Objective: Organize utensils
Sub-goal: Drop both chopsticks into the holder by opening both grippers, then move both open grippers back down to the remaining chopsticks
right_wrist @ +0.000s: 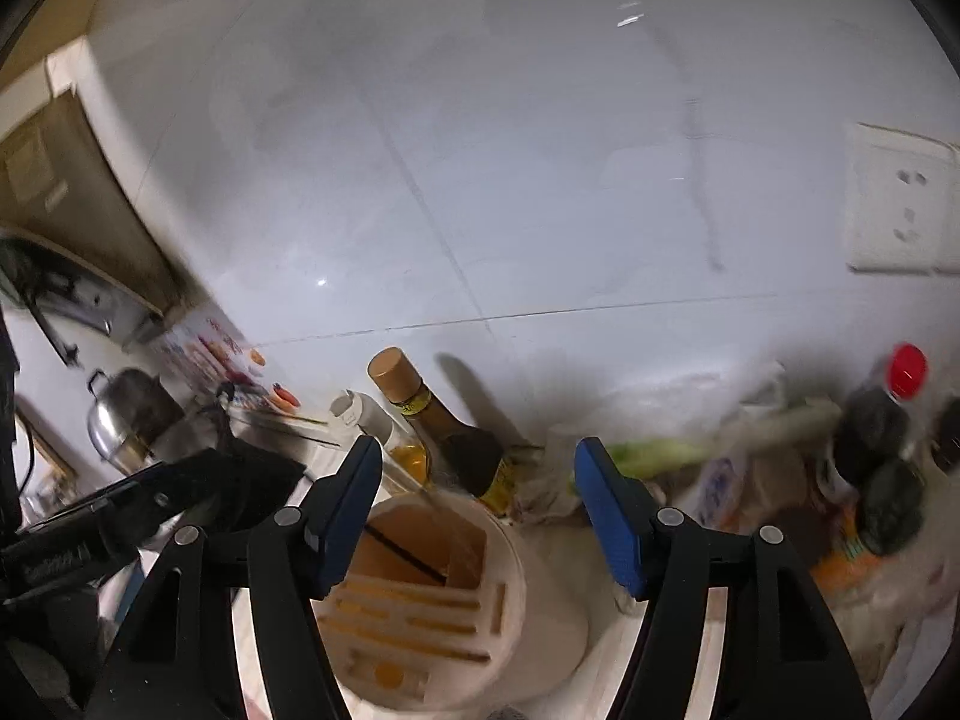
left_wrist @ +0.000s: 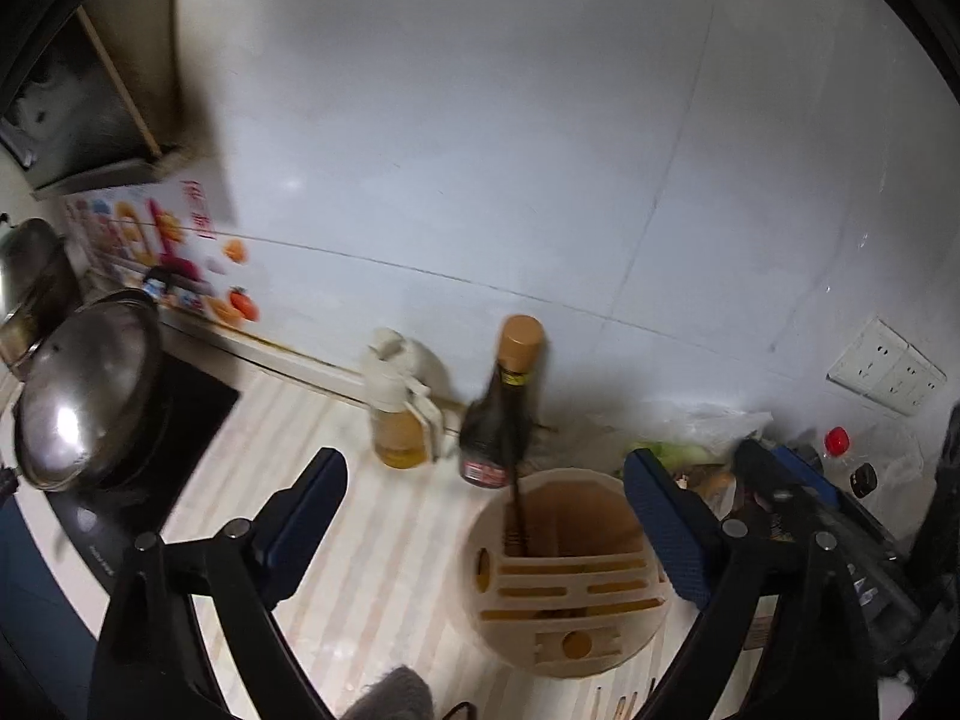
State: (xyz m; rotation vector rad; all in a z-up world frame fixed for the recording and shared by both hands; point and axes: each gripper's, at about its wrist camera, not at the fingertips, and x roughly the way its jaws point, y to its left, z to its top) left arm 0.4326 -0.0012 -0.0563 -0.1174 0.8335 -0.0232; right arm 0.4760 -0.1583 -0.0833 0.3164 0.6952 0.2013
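A round beige utensil holder [left_wrist: 570, 576] with slots on top stands on the striped counter, and it also shows in the right wrist view [right_wrist: 444, 594]. A dark chopstick [left_wrist: 515, 492] stands in its open compartment, seen as a dark rod [right_wrist: 408, 552] in the right wrist view. My left gripper [left_wrist: 486, 516] is open and empty, above and just in front of the holder. My right gripper [right_wrist: 480, 498] is open and empty, right above the holder. Wooden chopstick ends [left_wrist: 624, 705] lie on the counter at the bottom edge.
A dark sauce bottle [left_wrist: 504, 408] and an oil dispenser [left_wrist: 399, 414] stand behind the holder by the wall. A wok [left_wrist: 90, 396] sits on the stove at left. Plastic bags, vegetables [right_wrist: 654, 453] and a red-capped bottle [right_wrist: 906, 372] crowd the right side.
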